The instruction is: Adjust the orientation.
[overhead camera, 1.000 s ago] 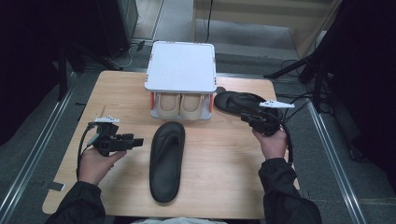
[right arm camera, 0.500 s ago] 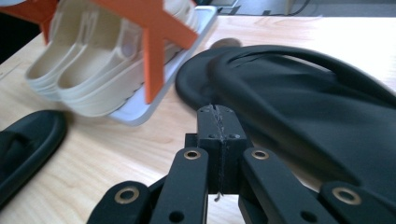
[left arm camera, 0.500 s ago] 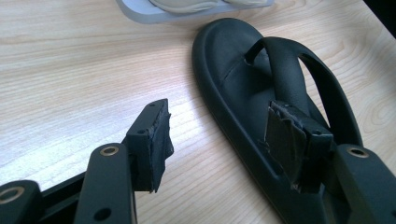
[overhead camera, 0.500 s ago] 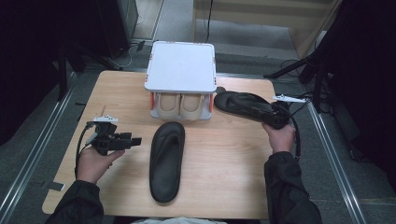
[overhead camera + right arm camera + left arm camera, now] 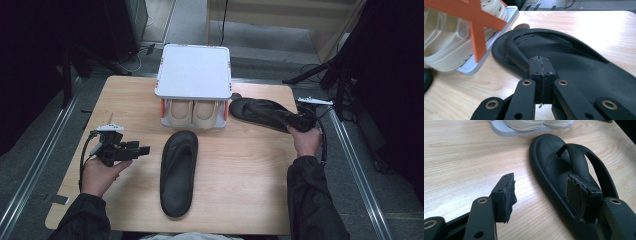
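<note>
Right gripper (image 5: 540, 65) closed, over sandal strap (image 5: 515, 53); left gripper (image 5: 544, 192) wide, beside second sandal (image 5: 554, 162).

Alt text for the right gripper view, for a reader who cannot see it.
The right tool, jaws pressed together, reaches over a black rubber flip-flop lying on the light wooden table. At left, cream clogs sit on a white rack with an orange cross-brace.

— What sort of place is this?
— A lab or recording studio: metal floor rails (image 5: 30, 170) at lower left, tripod legs (image 5: 320, 75) and cables (image 5: 137, 55) across the top, dark equipment around a lone wooden table (image 5: 250, 175).
</note>
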